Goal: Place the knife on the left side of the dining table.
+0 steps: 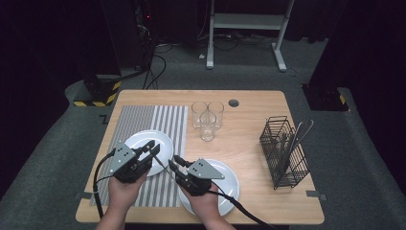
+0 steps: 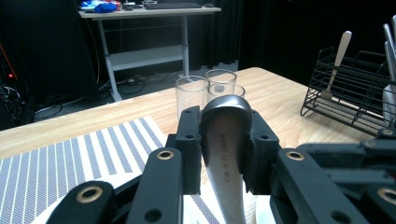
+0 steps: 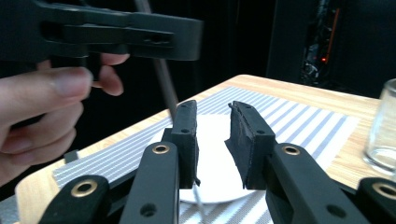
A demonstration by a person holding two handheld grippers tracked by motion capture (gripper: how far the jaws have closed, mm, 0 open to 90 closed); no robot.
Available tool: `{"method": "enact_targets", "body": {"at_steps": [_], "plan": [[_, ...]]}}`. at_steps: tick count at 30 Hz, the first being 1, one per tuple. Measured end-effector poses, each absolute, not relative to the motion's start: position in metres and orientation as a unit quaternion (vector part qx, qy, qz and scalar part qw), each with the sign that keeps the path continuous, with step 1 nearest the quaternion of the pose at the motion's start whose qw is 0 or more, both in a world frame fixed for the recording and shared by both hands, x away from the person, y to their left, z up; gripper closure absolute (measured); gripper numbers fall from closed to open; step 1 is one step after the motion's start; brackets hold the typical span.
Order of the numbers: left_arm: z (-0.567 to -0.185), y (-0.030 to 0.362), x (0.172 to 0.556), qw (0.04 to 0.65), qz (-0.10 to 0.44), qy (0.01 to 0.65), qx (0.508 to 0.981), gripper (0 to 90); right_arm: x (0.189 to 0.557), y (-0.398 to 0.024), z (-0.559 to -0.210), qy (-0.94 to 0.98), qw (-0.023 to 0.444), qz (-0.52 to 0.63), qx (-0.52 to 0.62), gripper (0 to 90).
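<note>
Gripping a utensil handle [image 2: 225, 154] w/ the left gripper [image 1: 149, 149] fingers over the plate [image 1: 160, 139] on the striped mat, we judge it's mid-placement; right gripper [image 1: 176, 163] fingers open & empty just beside it, next we lower it beside the plate.

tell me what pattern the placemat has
Grey and white stripes on the placemat, clearest in the high view.

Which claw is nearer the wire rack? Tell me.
Right. The right claw sits over the table's middle, beside the near plate; the left claw is farther from the wire rack, above the striped mat.
</note>
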State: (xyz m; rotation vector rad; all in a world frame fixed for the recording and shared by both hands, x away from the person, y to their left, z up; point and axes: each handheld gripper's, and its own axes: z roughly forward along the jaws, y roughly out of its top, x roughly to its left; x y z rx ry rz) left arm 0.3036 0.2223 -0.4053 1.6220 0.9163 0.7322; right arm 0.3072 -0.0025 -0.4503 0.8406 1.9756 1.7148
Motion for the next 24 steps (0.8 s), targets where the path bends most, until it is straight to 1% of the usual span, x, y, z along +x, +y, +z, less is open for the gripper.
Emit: {"method": "enact_targets", "body": {"at_steps": [13, 24], "plan": [[-0.412, 0.240, 0.304, 0.542, 0.306, 0.404, 0.670, 70.4, 0.313, -0.033, -0.445, 0.688, 0.230, 0.607, 0.324, 72.3], [-0.419, 0.254, 0.302, 0.542, 0.304, 0.415, 0.664, 69.5, 0.317, -0.066, -0.453, 0.683, 0.256, 0.587, 0.352, 72.3]]}}
